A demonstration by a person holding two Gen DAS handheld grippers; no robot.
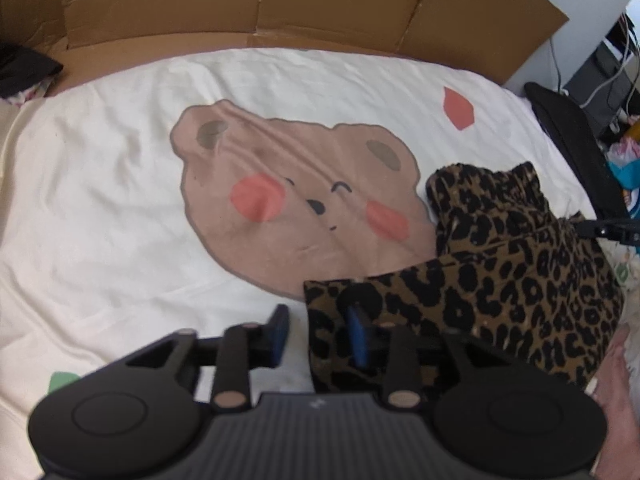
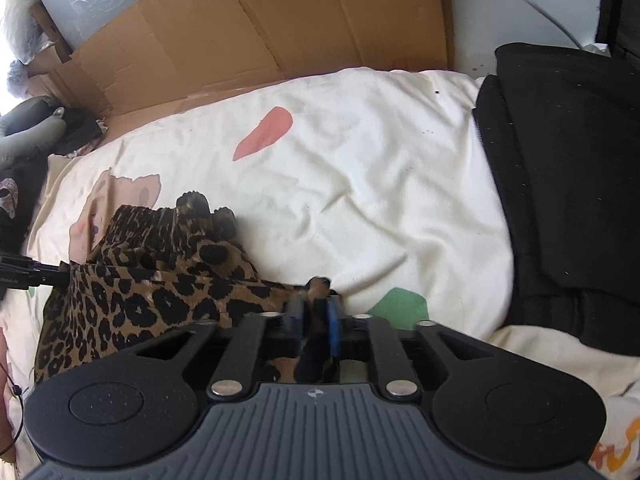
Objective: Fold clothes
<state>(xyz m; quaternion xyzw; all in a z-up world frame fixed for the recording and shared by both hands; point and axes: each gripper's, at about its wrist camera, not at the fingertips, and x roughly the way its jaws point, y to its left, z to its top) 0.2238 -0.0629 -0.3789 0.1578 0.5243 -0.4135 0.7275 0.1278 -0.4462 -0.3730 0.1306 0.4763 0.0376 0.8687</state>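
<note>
The leopard-print garment [image 1: 500, 280] lay partly folded on the bed's cream sheet [image 1: 100, 200], overlapping the edge of its printed bear face [image 1: 300, 200]. The left tool [image 1: 318, 330] stood released, one pad over the garment's corner and one over bare sheet. The right tool [image 2: 316, 316] had a fabric corner between its pads; whether they pressed it, I couldn't tell. Flattened cardboard [image 1: 260, 0] stood behind the bed; a black cloth [image 2: 560, 180] lay alongside.
</note>
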